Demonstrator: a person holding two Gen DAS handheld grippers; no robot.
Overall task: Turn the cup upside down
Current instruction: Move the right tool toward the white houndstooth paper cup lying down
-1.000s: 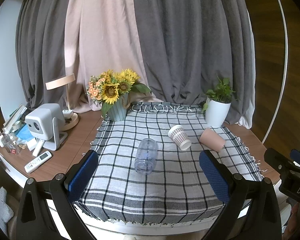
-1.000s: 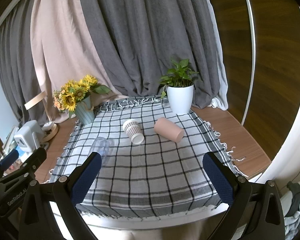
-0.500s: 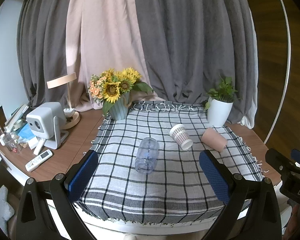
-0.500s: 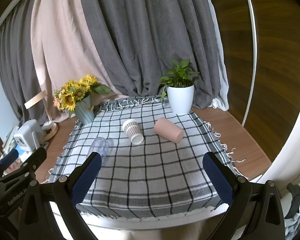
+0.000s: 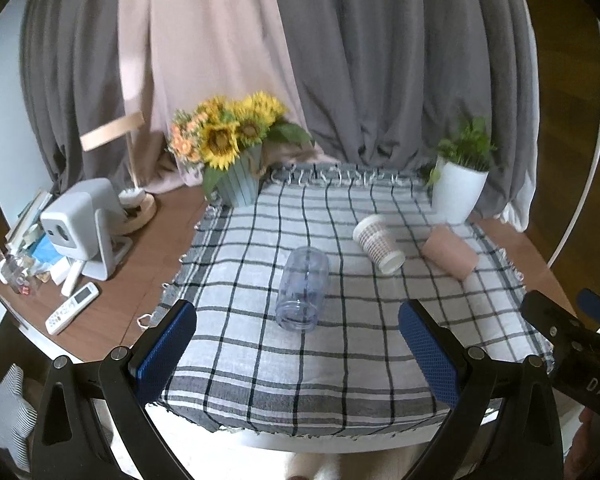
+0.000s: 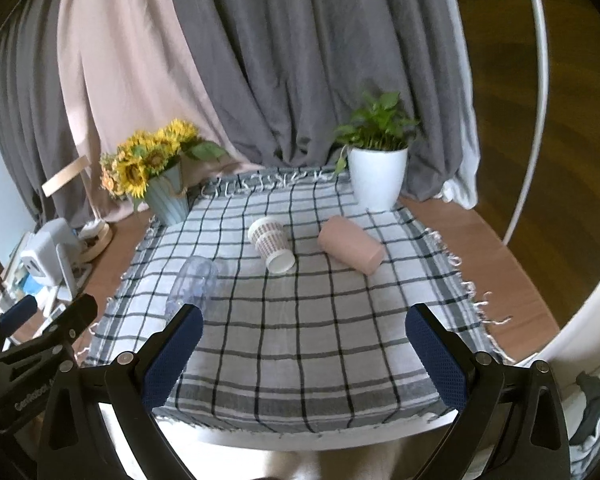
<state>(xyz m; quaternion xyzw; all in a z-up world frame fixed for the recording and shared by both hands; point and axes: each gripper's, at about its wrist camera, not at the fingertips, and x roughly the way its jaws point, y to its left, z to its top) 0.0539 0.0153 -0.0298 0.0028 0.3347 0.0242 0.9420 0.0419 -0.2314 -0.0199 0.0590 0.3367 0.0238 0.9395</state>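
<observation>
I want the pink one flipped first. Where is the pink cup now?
The pink cup lies on its side on the checked cloth, right of the patterned paper cup, in front of the white plant pot.

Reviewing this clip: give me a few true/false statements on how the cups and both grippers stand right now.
1. The clear cup lies on its side on the checked cloth. True.
2. The pink cup stands upright. False: it lies on its side.
3. The left gripper grips the clear cup. False: it is open, short of the cup.
4. The right gripper is open and empty. True.
5. The patterned paper cup lies between the clear and pink cups. True.
</observation>
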